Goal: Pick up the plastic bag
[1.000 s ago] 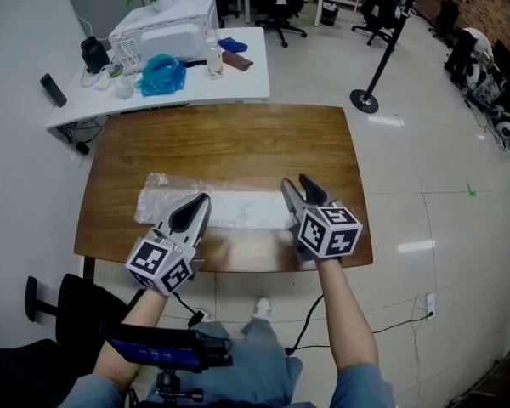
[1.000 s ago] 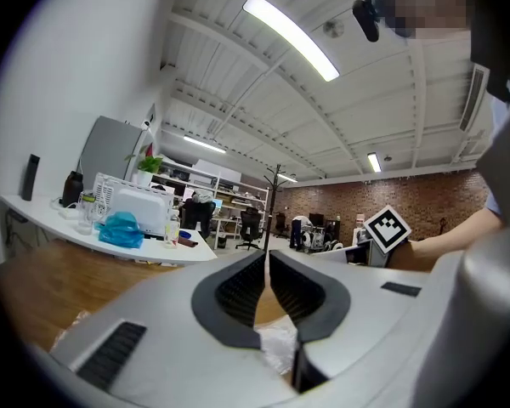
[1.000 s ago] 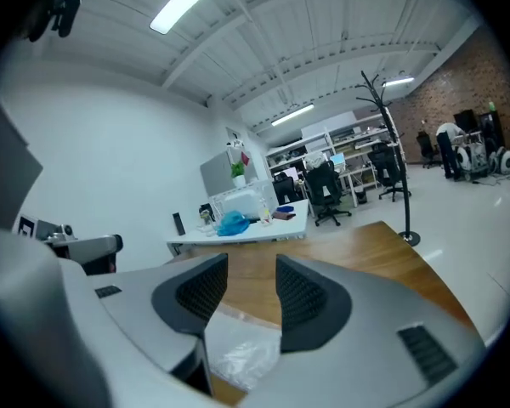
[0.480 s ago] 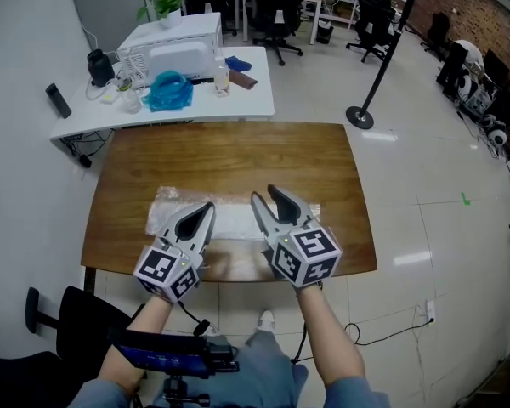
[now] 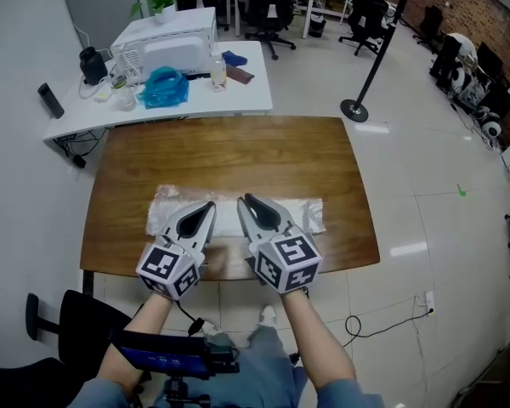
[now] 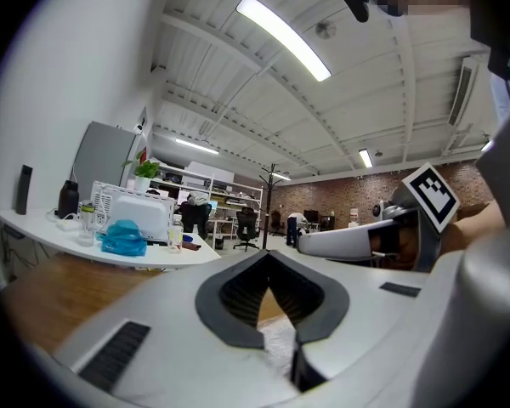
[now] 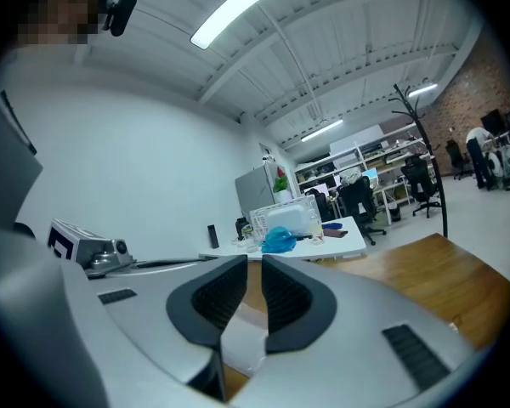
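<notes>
The clear plastic bag [image 5: 302, 213] lies flat along the near part of the brown table [image 5: 238, 151]. Both grippers hover over it side by side and point away from me. My left gripper [image 5: 207, 206] is over the bag's left half with its tips touching and nothing between them [image 6: 269, 257]; the bag [image 6: 276, 340] shows below the jaws. My right gripper [image 5: 246, 200] is over the bag's middle. Its jaws have just been closing and now leave a narrow slit [image 7: 253, 263] with nothing in it. The bag [image 7: 245, 331] lies beneath.
Behind the brown table stands a white desk [image 5: 238, 96] with a white appliance [image 5: 166, 36], a crumpled blue bag [image 5: 163, 86] and a bottle [image 5: 217, 70]. A black pole stand [image 5: 354, 109] is on the floor at the far right. The table's near edge is just under the grippers.
My right gripper has moved left over the bag until it is next to the left one, and its jaws have narrowed from wide apart to a slit. The left gripper has hardly shifted.
</notes>
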A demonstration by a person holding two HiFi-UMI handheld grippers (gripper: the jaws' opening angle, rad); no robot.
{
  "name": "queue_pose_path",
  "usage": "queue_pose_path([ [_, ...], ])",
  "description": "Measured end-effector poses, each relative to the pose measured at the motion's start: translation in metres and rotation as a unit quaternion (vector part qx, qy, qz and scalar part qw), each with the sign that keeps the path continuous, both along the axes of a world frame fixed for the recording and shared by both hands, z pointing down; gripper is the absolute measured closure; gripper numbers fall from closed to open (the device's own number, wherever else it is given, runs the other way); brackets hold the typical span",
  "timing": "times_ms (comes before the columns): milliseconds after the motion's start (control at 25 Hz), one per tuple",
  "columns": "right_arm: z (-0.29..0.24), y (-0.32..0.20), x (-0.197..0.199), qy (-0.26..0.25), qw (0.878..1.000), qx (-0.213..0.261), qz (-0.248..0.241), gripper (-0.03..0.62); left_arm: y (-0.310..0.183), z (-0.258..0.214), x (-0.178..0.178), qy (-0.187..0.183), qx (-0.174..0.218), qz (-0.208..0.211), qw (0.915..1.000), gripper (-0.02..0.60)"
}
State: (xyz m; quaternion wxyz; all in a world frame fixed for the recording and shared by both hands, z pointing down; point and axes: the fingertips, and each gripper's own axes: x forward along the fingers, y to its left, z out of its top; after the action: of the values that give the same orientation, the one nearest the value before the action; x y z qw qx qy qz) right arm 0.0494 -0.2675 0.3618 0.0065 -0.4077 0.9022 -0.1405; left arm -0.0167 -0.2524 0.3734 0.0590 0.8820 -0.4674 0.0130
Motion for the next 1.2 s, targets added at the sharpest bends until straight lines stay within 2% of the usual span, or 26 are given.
queue_pose_path([
  [240, 0.045, -0.007, -0.018, 0.032, 0.999, -0.036, -0.015, 0.559, -0.012, 0.028, 0.009, -0.051, -0.018, 0.021, 0.9983, 0.571],
  [560, 0.104, -0.021, -0.030, 0.061, 0.994, -0.089, -0.021, 0.559, -0.030, 0.083, 0.006, -0.118, -0.087, 0.040, 0.9884, 0.571],
  [680, 0.132, -0.026, -0.031, 0.085, 0.989, -0.118, -0.030, 0.559, -0.036, 0.111, 0.007, -0.155, -0.133, 0.048, 0.9778, 0.571],
  [880, 0.176, -0.031, -0.031, 0.138, 0.975, -0.166, -0.049, 0.559, -0.040, 0.153, 0.013, -0.204, -0.214, 0.072, 0.9527, 0.571],
  [1200, 0.220, -0.031, -0.030, 0.223, 0.947, -0.213, -0.089, 0.559, -0.043, 0.198, -0.010, -0.250, -0.278, 0.077, 0.9244, 0.571],
])
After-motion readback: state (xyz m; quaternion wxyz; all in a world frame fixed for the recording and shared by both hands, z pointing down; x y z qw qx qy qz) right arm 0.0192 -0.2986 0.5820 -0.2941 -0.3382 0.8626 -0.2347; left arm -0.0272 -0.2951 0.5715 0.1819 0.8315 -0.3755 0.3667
